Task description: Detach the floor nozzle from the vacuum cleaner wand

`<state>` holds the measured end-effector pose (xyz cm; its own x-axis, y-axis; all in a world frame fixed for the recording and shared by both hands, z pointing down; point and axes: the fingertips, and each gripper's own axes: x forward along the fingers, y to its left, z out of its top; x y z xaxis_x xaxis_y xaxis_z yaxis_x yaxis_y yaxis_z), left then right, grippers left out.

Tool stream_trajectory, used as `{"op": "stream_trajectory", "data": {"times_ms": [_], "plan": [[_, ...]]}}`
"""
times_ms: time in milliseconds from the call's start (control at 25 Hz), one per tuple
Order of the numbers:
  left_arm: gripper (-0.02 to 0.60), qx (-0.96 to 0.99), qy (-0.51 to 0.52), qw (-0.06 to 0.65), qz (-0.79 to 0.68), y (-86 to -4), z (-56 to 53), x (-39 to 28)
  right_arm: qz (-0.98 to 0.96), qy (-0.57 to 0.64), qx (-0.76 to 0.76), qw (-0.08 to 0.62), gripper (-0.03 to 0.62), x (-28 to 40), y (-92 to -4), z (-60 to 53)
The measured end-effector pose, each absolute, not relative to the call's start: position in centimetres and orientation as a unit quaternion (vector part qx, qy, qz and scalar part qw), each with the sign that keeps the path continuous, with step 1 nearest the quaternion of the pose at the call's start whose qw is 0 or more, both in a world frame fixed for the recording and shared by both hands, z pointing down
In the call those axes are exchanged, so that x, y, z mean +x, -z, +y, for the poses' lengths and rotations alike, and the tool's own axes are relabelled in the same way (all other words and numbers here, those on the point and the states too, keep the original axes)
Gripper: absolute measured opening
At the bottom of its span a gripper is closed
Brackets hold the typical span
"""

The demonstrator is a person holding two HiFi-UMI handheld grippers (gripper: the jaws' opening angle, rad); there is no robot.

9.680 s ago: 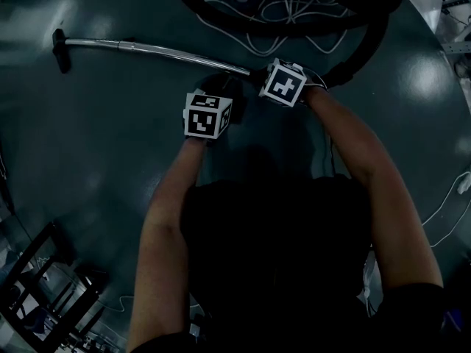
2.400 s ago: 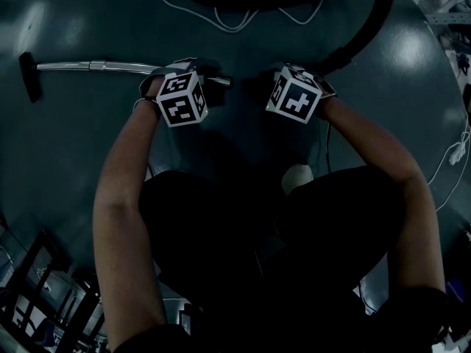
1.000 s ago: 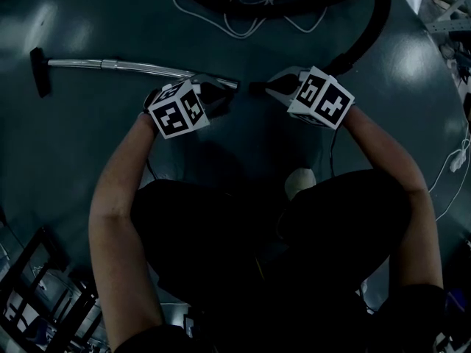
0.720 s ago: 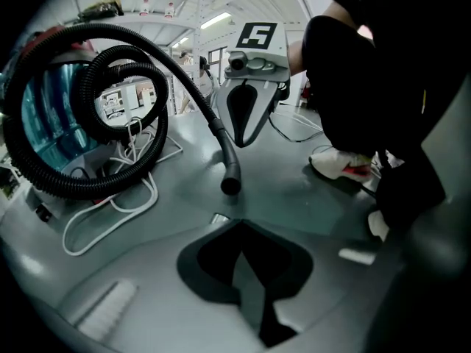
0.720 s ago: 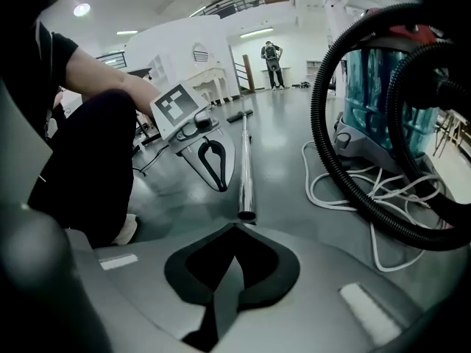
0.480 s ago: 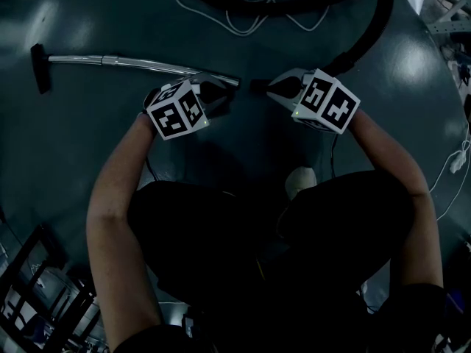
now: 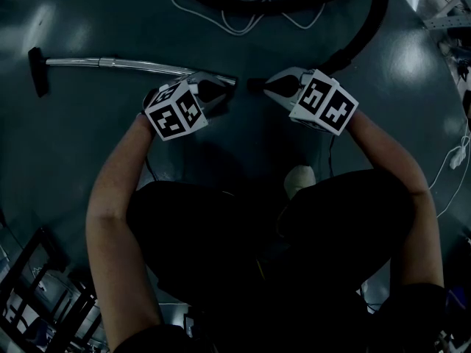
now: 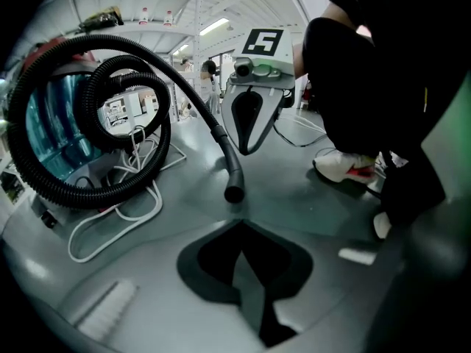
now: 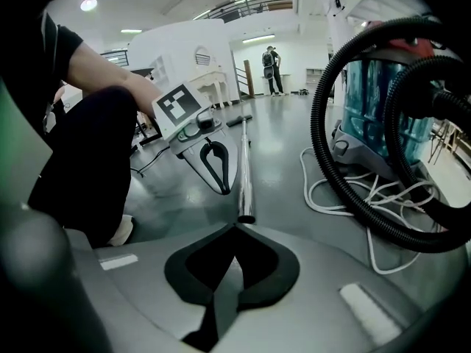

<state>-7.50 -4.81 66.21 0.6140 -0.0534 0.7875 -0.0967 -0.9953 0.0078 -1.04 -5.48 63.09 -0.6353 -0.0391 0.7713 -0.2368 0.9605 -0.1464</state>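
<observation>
The chrome wand lies on the dark floor, with the black floor nozzle still fitted at its far left end. In the right gripper view the wand runs straight away to the nozzle. My left gripper is shut and empty beside the wand's open near end. My right gripper is also shut and empty, next to the loose end of the black hose. In the left gripper view that hose end lies just ahead, with the right gripper behind it. A small gap separates the wand from the hose.
The teal vacuum body sits inside coils of hose, with a white cable looped on the floor beside it. The person crouches, one white shoe between the arms. Black frames stand at bottom left.
In the oldest frame both grippers were together at the wand's hose end. Now they are apart, with wand and hose separated. Over the last second nothing has visibly moved.
</observation>
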Motion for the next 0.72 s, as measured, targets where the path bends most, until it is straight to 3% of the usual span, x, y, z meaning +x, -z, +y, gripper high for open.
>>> {"op": "stream_trajectory", "data": {"times_ms": [720], "plan": [[0.011,0.898,-0.439,0.017,-0.040,-66.05,-4.81,-7.25,-0.895,-0.125,0.073,0.423,-0.005,-1.35,-63.64,-5.09]]}}
